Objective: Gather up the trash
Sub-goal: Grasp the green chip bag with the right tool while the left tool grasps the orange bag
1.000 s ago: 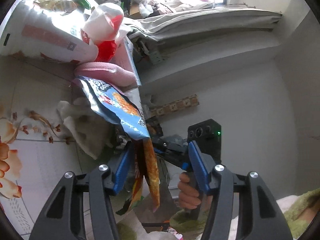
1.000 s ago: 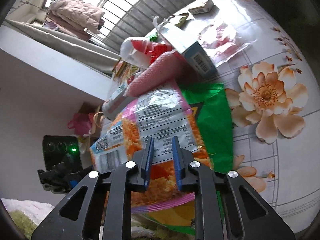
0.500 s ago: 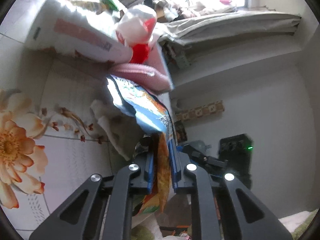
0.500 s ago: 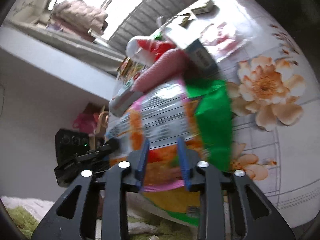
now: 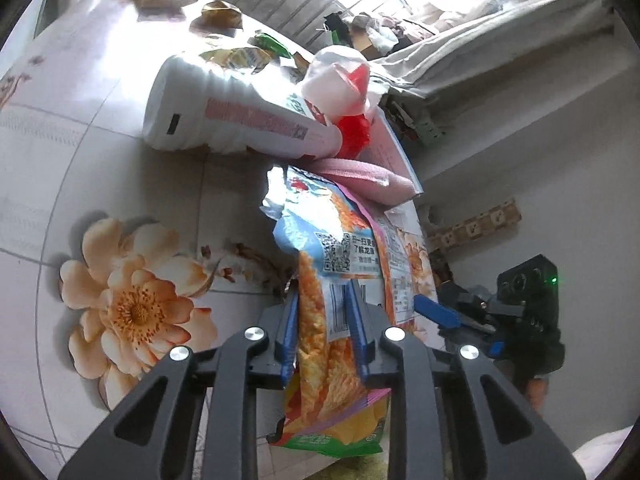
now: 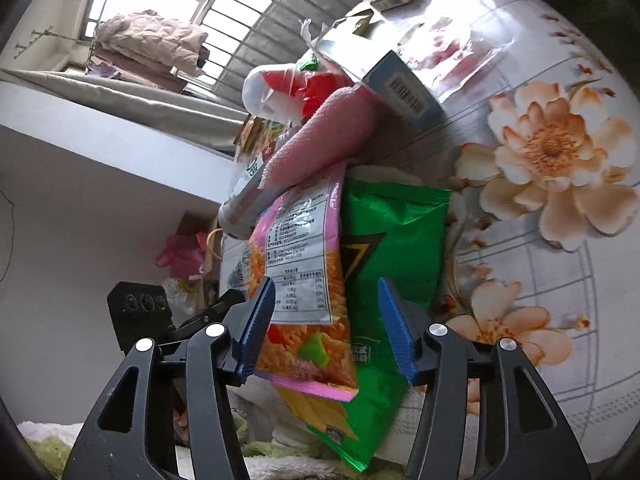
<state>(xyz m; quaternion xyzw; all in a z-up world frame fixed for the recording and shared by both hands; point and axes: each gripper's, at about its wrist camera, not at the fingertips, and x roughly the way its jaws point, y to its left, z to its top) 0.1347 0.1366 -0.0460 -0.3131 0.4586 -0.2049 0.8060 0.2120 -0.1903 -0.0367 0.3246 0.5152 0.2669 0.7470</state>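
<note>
The left gripper (image 5: 324, 320) stands with its blue fingers close together around the orange snack bag (image 5: 320, 344). Half a second ago they were pinched tighter on it; the jaws have just been opening a little, and one pad lies against the bag's folded edge while the other shows a sliver of gap, so I cannot tell whether the bag is truly clamped. A second ago these fingers stood wide apart and the view looked more toward the wall; now it looks down on the flowered tablecloth (image 5: 132, 304).

The right gripper (image 6: 326, 320) has just been opening: a second ago its fingers were nearly closed on the bag, and now they stand well apart, the orange snack bag and the green snack bag (image 6: 394, 248) lying between them untouched by the pads. The two bags overlap and hang over the table's near edge.

Behind them lie a pink cloth roll (image 6: 320, 140), a red-and-white plastic bag (image 5: 340, 84) and a white tissue pack (image 5: 224, 116), all bunched together.
</note>
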